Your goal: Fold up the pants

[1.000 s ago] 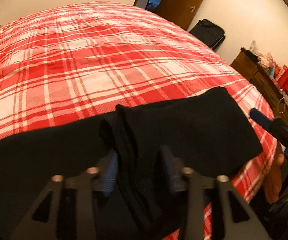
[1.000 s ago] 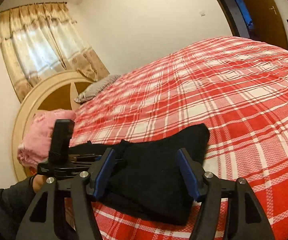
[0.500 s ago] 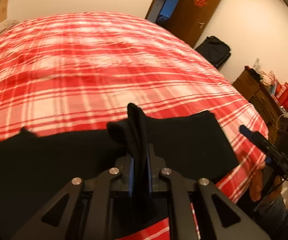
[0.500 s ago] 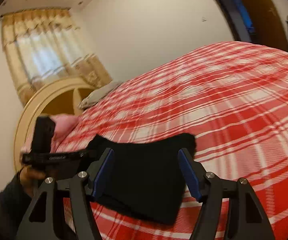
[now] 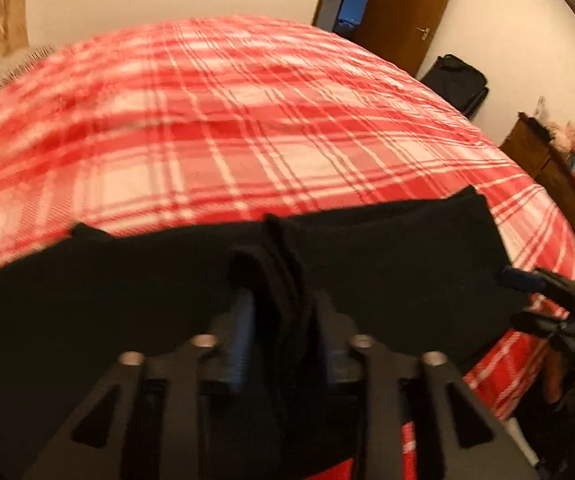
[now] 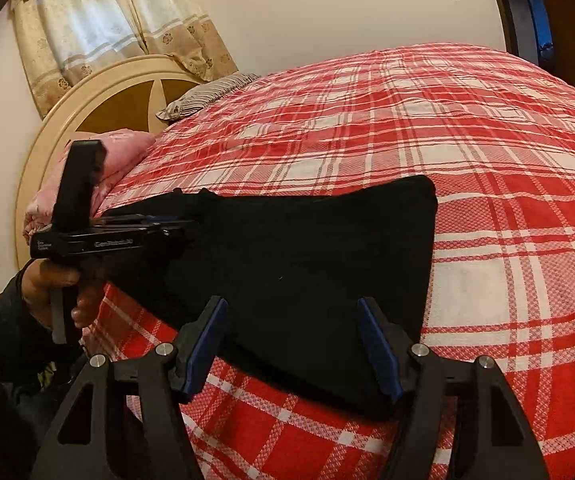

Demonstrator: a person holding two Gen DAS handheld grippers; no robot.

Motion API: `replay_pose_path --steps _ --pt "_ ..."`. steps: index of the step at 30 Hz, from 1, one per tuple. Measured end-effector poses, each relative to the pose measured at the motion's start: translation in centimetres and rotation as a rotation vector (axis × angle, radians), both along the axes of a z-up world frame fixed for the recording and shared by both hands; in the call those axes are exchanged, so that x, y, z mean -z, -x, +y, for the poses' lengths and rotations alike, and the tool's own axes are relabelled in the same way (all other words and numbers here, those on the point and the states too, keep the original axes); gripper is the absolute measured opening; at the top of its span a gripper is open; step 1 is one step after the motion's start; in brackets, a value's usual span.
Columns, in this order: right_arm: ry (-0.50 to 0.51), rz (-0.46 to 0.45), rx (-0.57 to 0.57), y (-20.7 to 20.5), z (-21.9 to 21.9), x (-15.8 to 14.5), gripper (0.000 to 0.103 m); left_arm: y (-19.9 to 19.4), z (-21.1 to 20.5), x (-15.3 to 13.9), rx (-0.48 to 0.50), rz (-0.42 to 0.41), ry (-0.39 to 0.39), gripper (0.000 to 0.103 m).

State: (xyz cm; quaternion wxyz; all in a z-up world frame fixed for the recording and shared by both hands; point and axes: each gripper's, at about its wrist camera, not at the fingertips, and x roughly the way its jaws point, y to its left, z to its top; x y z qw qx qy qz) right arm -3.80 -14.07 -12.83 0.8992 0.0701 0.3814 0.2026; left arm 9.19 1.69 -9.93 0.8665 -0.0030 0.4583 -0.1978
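Note:
Black pants lie folded along the near edge of the red plaid bed. In the left wrist view the pants stretch across the frame, with a bunched ridge standing up in the middle. My left gripper straddles that ridge with its jaws partly apart, and the cloth sits loosely between them. The same left gripper shows at the pants' far end in the right wrist view, held by a hand. My right gripper hovers open over the pants' near end with nothing between its fingers.
A round headboard, a pink blanket and a striped pillow lie at the bed's head. A brown door, a black bag and a wooden dresser stand beyond the bed's foot.
My left gripper closed on the pants' ridge half a second ago, and its jaws now stand wider. The pants lie flatter and straighter. The right gripper stayed open.

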Motion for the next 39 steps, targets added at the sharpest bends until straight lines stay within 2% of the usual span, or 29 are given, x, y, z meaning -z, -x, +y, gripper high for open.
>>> replay_pose_path --steps 1,2,5,9,13,15,19,21,23,25,30,32,36,39 --pt "0.006 0.005 0.005 -0.1 0.1 -0.2 0.068 0.2 0.7 -0.5 -0.02 -0.021 -0.007 0.056" --pt "0.014 0.005 0.005 -0.1 0.4 -0.5 0.068 0.3 1.2 -0.7 -0.03 -0.029 -0.008 0.059" --pt "0.032 -0.021 -0.066 0.2 2.3 -1.9 0.068 1.2 3.5 -1.4 -0.046 -0.058 -0.01 0.059" --pt "0.089 -0.035 -0.224 0.2 6.9 -2.5 0.068 2.2 6.8 -1.8 -0.107 -0.086 -0.055 0.059" --pt "0.116 -0.047 -0.365 0.0 12.0 -2.6 0.068 3.2 11.2 -2.0 -0.2 -0.102 -0.056 0.066" --pt "0.13 -0.034 -0.412 -0.6 14.1 -1.6 0.068 3.5 13.1 -1.9 -0.244 -0.106 -0.074 0.069" --pt "0.213 0.089 -0.421 -2.5 16.6 2.1 0.068 4.2 19.2 -1.7 -0.384 -0.119 -0.156 0.07" --pt "0.221 0.058 -0.417 -2.4 16.7 2.2 0.068 4.7 22.0 -1.4 -0.452 -0.114 -0.185 0.07" --pt "0.199 0.08 -0.419 -2.4 16.7 1.6 0.068 5.2 25.3 -0.9 -0.532 -0.099 -0.188 0.07" --pt "0.164 0.05 -0.424 -2.4 16.7 0.8 0.068 5.6 27.5 -0.3 -0.573 -0.089 -0.149 0.071" --pt "0.192 0.018 -0.43 -3.9 18.7 0.5 0.068 5.2 29.5 2.2 -0.605 -0.043 -0.038 0.071" --pt "0.192 0.081 -0.434 -5.2 19.4 1.8 0.068 5.0 29.5 2.8 -0.592 -0.04 0.021 0.071" --pt "0.191 0.065 -0.427 -5.0 19.6 1.9 0.068 4.6 28.7 2.8 -0.575 -0.051 -0.002 0.07" --pt "0.177 0.067 -0.421 -4.7 19.1 2.1 0.068 4.6 28.4 2.8 -0.549 -0.064 -0.024 0.063"
